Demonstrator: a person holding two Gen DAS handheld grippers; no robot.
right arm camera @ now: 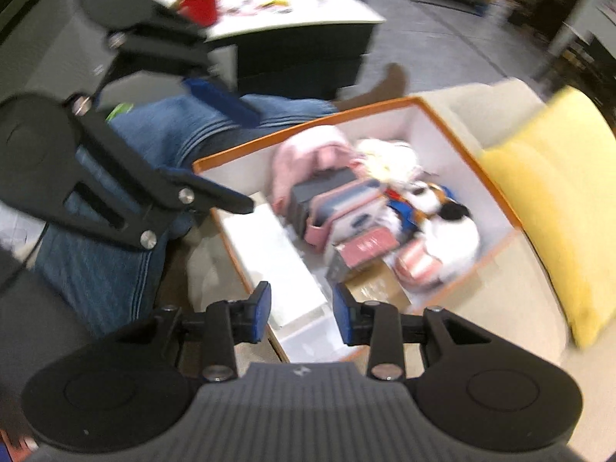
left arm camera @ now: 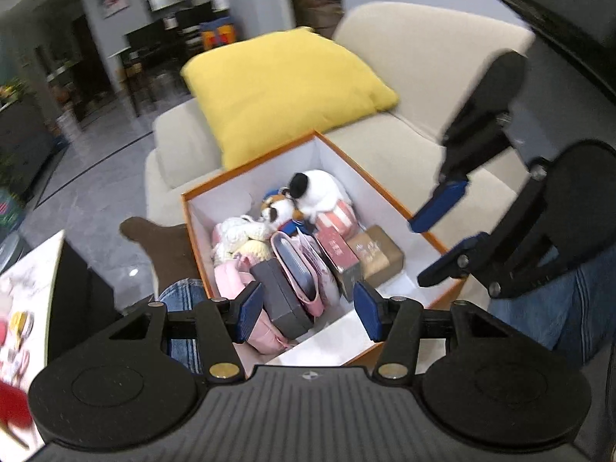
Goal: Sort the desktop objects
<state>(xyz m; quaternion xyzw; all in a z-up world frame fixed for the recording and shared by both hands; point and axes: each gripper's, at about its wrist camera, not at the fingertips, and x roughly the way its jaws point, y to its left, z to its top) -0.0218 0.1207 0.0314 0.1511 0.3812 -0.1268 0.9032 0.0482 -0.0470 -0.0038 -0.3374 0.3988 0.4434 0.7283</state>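
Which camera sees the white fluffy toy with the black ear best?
The left wrist view: the white plush toy is sharp at the far end of the orange box. In the right wrist view it is smeared by blur.

Cream sofa [left arm camera: 423, 77], orange box [left arm camera: 246, 161], yellow cushion [left arm camera: 285, 88]

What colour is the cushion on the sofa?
Bright yellow; the cushion shows best in the left wrist view, leaning behind the orange box.

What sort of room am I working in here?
Likely a home living room: a cream sofa with a yellow cushion, and a low table beside it. The orange box sits on the sofa.
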